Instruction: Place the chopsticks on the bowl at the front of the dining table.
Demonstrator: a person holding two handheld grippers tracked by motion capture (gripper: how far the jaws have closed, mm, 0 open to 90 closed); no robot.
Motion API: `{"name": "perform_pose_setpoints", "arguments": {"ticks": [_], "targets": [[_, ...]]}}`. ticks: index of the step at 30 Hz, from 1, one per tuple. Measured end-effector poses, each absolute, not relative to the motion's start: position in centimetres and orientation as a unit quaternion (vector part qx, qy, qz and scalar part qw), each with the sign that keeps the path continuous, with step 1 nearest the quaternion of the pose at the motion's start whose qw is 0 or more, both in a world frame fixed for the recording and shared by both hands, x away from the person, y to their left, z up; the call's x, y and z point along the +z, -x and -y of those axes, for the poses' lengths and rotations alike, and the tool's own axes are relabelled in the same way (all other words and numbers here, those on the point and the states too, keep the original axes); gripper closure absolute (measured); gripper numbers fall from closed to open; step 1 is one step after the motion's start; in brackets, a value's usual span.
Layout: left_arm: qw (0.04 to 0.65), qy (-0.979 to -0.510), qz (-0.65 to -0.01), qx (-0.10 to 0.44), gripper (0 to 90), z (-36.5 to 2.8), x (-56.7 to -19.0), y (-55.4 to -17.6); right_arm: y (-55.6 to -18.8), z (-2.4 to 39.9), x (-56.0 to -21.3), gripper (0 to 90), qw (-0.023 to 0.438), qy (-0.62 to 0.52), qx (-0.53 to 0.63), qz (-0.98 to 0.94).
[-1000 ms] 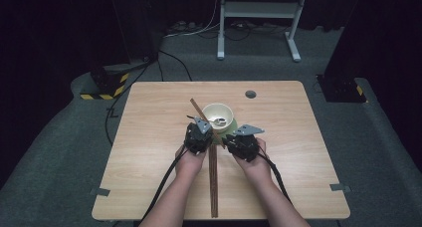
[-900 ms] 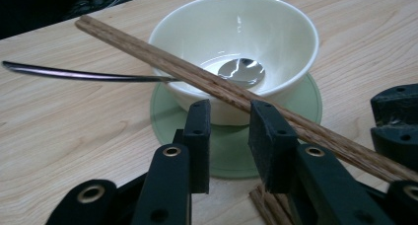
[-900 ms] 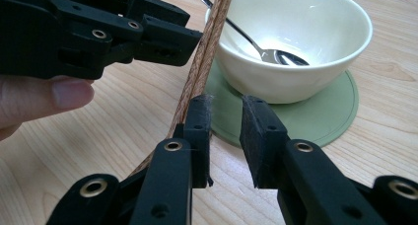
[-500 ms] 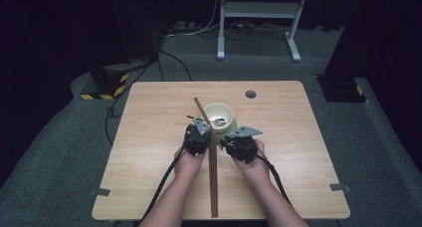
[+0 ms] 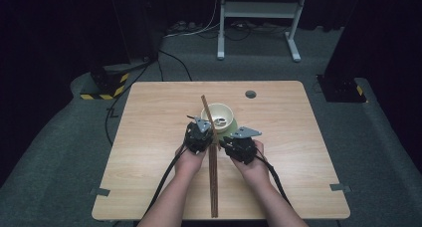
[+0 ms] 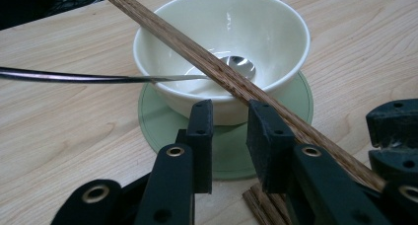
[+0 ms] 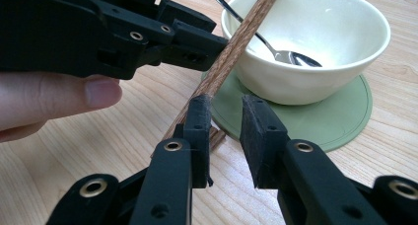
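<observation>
A cream bowl (image 5: 221, 112) (image 6: 276, 32) (image 7: 335, 42) stands on a green coaster (image 6: 162, 121) (image 7: 320, 121), and a metal spoon (image 6: 74, 77) (image 7: 286, 55) lies in it. A long wooden stick (image 5: 213, 177) (image 6: 197, 47) (image 7: 236, 42) leans on the bowl's rim and runs back to the table's front edge. A second stick (image 6: 259, 203) (image 7: 217, 136) lies flat beneath it. My left gripper (image 5: 203, 125) (image 6: 229, 114) (image 7: 217, 37) sits just left of the raised stick, jaws slightly apart with nothing between them. My right gripper (image 5: 224, 139) (image 7: 226, 109) is just right of it, jaws likewise apart and empty.
The wooden table (image 5: 149, 137) has a small dark round hole (image 5: 250, 94) beyond the bowl. Past the far edge stand a white metal frame (image 5: 259, 10) and a black-and-yellow base (image 5: 104, 85) with cables on grey carpet.
The raised stick's far end has swung to the right, from beside the bowl to over its rim. Both hands stay where they were.
</observation>
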State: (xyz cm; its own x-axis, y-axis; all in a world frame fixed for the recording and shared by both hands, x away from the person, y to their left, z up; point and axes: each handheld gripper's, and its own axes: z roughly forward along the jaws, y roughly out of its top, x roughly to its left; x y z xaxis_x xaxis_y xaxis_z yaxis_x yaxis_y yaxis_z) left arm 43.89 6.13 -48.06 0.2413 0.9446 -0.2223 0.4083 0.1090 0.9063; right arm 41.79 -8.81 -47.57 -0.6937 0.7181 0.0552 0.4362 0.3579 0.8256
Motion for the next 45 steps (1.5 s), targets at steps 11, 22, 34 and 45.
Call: {"name": "perform_pose_setpoints", "arguments": {"ticks": [11, 22, 34, 45], "targets": [[0.506, -0.605, -0.556, 0.262, 72.6, -5.91, -48.02, -43.98, -41.43, 8.43, -47.53, 72.9, 0.159, -0.352, 0.44, -0.811], [0.504, -0.612, -0.551, 0.262, 72.7, -5.82, -47.97, -44.12, -41.29, 8.27, -47.59, 73.1, 0.16, -0.351, 0.44, -0.811], [0.508, -0.61, -0.548, 0.262, 72.7, -5.42, -47.81, -44.35, -41.24, 8.35, -47.47, 73.1, 0.16, -0.35, 0.44, -0.811], [0.504, -0.618, -0.544, 0.261, 72.7, -5.19, -47.81, -44.33, -41.29, 8.7, -47.31, 73.1, 0.163, -0.35, 0.442, -0.81]]}}
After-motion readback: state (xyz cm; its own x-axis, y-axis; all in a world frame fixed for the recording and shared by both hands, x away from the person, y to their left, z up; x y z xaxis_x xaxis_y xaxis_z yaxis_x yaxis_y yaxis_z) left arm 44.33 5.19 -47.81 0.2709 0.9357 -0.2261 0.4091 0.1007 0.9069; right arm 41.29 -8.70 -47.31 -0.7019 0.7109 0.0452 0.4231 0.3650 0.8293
